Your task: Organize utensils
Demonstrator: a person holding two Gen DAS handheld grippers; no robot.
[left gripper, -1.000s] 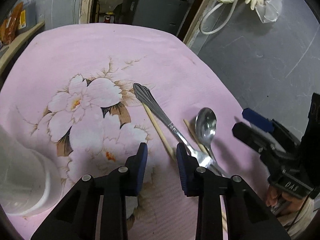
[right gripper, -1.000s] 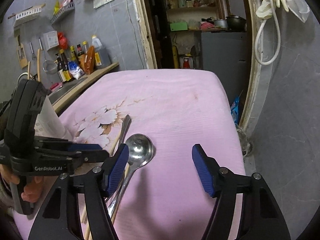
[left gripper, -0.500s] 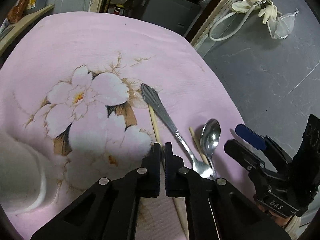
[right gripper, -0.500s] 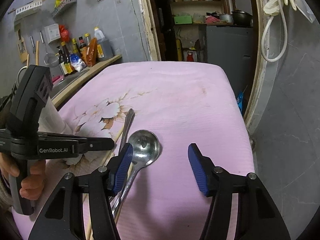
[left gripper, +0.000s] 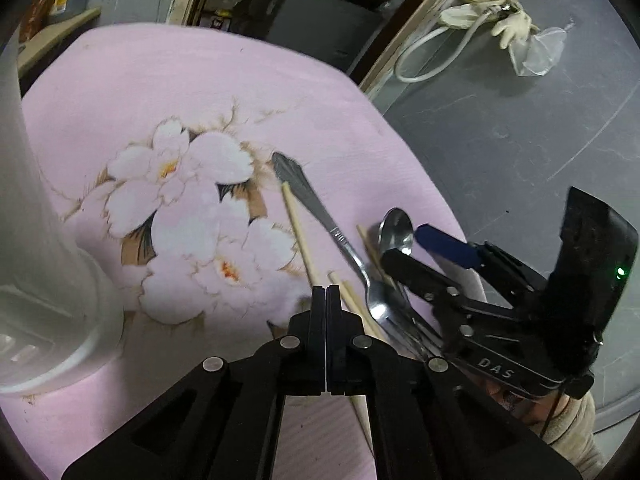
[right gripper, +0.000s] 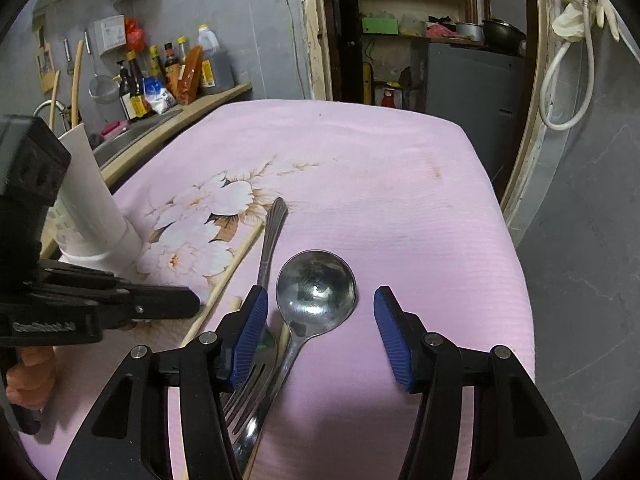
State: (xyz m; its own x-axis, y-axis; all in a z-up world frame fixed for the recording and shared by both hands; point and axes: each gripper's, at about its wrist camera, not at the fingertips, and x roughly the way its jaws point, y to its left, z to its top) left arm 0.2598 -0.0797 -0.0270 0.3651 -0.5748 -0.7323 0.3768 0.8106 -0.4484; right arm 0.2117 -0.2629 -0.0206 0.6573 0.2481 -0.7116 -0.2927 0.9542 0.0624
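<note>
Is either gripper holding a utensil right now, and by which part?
Nothing is held. The left gripper is shut, pads together, with a chopstick passing beneath its tip. The right gripper is open, straddling the spoon bowl without pressing on it.

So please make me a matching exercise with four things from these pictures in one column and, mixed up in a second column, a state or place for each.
Things:
1. left gripper
2. right gripper
3. spoon
4. white container

States or places:
A. stands upright on the pink cloth, beside the flower print
B. jaws shut, nothing between them
C. bowl facing up, between two blue pads
D. jaws open, over the utensils

Pairs: 1-B, 2-D, 3-C, 4-A
</note>
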